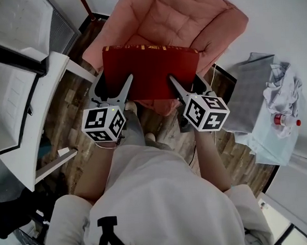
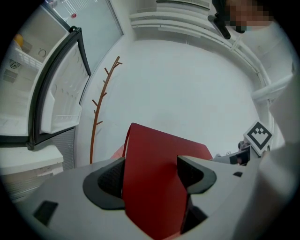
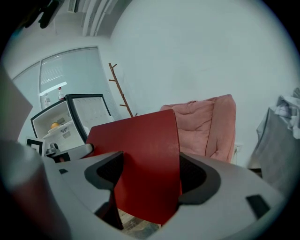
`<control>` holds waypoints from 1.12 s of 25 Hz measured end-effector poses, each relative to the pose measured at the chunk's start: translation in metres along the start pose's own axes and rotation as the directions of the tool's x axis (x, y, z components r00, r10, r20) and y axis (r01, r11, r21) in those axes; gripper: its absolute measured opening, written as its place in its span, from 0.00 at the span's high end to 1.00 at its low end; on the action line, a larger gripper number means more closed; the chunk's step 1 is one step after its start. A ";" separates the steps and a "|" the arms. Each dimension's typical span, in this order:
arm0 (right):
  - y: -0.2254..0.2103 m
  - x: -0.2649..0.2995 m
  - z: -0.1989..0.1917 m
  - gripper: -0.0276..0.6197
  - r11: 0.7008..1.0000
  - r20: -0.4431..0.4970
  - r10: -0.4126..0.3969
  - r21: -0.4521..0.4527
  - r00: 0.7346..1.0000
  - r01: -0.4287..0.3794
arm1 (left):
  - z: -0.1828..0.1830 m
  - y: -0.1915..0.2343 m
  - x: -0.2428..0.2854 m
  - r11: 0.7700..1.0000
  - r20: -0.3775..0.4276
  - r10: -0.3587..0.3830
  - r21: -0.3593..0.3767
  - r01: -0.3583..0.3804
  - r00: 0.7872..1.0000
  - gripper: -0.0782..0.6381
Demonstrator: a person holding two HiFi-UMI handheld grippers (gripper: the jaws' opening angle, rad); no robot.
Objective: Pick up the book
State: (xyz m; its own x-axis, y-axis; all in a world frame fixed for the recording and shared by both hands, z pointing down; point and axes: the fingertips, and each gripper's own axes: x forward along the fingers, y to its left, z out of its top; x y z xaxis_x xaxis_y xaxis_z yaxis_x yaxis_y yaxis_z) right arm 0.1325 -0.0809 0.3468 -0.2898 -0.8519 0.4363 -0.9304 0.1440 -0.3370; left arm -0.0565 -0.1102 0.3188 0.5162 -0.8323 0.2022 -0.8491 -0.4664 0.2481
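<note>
the red book (image 1: pixel 150 73) sits in the upper middle of the head view, held in the air over the front of a pink armchair (image 1: pixel 178 19), which fills the top centre of the frame. the book's flat cover faces the camera, and a line of gold print runs along its top edge.

the left gripper (image 1: pixel 111 88) grips the book's lower edge near the left corner, and the right gripper (image 1: pixel 189 83) grips the same edge near the right corner. in the left gripper view the dark padded fingers (image 2: pixel 194 176) are closed on the red cover, which stands up between them at the lower centre of the frame. in the right gripper view the fingers (image 3: pixel 108 173) are likewise closed on the book, one on each face.

a thin brown coat stand (image 2: pixel 101 108) stands against the white wall at the left of the left gripper view, beside an open white fridge (image 2: pixel 56 93). a grey cloth (image 1: pixel 255 95) lies at the right edge of the head view, with a small red-capped bottle (image 1: pixel 285 120) beside it. wooden floor (image 1: pixel 69 109) shows under the grippers.
</note>
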 end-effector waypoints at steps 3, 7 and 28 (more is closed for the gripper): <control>0.005 -0.018 -0.010 0.38 1.000 -0.003 0.019 -0.002 1.000 -0.019 | -0.004 -0.010 -0.021 1.000 0.008 0.015 0.000 -0.015 1.000 0.43; 0.009 -0.034 -0.010 0.38 0.999 0.004 0.035 -0.016 0.999 -0.034 | -0.002 -0.021 -0.038 1.000 0.022 0.023 0.003 -0.023 0.999 0.43; 0.032 -0.076 -0.017 0.38 0.998 0.065 0.036 -0.052 0.997 -0.032 | 0.006 -0.035 -0.084 1.000 0.111 0.018 -0.003 -0.018 0.994 0.43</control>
State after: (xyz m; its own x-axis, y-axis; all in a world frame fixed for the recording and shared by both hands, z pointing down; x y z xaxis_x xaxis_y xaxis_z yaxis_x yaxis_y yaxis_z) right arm 0.1208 -0.0034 0.3168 -0.3077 -0.8772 0.3686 -0.9309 0.1974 -0.3074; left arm -0.0714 -0.0256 0.2874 0.4849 -0.8688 0.1005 -0.8579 -0.4503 0.2474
